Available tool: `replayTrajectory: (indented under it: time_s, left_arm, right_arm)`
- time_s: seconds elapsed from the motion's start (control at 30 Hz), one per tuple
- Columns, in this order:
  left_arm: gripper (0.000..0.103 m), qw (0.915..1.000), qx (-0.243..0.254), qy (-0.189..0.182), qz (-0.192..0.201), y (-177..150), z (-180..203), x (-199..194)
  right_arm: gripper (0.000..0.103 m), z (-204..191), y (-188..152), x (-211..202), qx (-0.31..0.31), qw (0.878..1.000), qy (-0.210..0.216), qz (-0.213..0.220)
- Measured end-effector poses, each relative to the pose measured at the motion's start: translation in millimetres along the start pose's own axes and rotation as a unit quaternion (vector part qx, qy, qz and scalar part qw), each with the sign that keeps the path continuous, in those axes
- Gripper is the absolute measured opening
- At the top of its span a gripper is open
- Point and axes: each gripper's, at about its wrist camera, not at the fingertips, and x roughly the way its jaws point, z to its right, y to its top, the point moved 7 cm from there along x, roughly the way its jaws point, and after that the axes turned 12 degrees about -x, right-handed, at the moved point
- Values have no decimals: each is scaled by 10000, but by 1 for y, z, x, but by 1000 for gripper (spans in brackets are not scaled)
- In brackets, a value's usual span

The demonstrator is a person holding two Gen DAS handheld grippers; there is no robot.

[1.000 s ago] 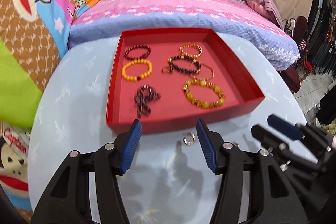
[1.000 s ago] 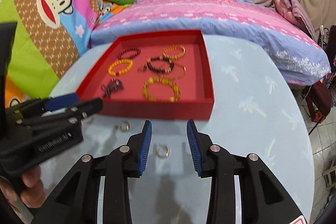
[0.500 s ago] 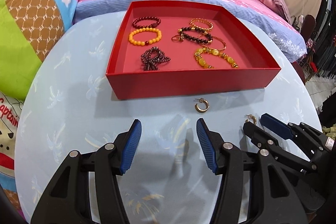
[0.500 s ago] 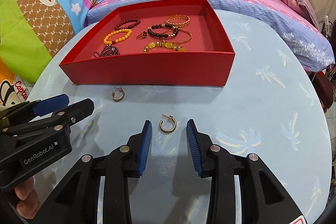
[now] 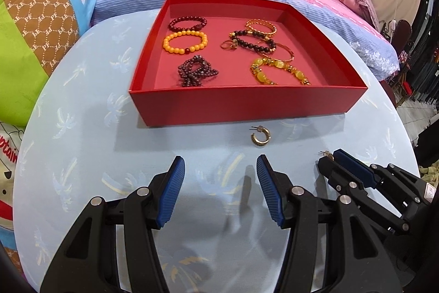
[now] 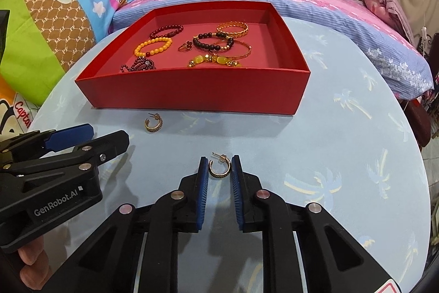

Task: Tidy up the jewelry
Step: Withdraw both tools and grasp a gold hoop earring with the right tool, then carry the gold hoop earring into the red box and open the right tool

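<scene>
Right wrist view first: my blue table carries the red tray, where the bracelets already lie, the yellow bead bracelet among them. Outside the tray two hoop earrings are left on the cloth. One earring sits between the fingertips of my right gripper, whose jaws are narrowed close around it with thin gaps on either side; I judge it not yet pinched. The other earring lies just in front of the tray's near wall, ahead of my left gripper, whose jaws stand wide apart and hold nothing.

My worries, biggest first. The tray wall is tall, so a low carry could clip it and knock the hoop loose. The two grippers are near each other and could bump. Smallest but likeliest: the hoop is thin, curved and lying flat, so closing on it may flip it or squirt it out, and its post could snag the cloth.
</scene>
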Motion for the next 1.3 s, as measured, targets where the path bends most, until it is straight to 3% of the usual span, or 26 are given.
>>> replayTrajectory:
  time_s: [0.4, 0.73, 1.3]
  left_arm:
    - [49, 9998, 136, -143, 20, 6, 31, 17]
    - [17, 9997, 225, -76, 26, 8, 35, 23]
    - [16, 9995, 236, -188, -46, 4, 34, 3]
  right_arm:
    - [16, 14, 1, -9, 289, 9995, 101, 87]
    - [16, 21, 2, -6, 402, 9990, 171, 106]
    - [16, 10, 12, -24, 313, 9989, 213, 281]
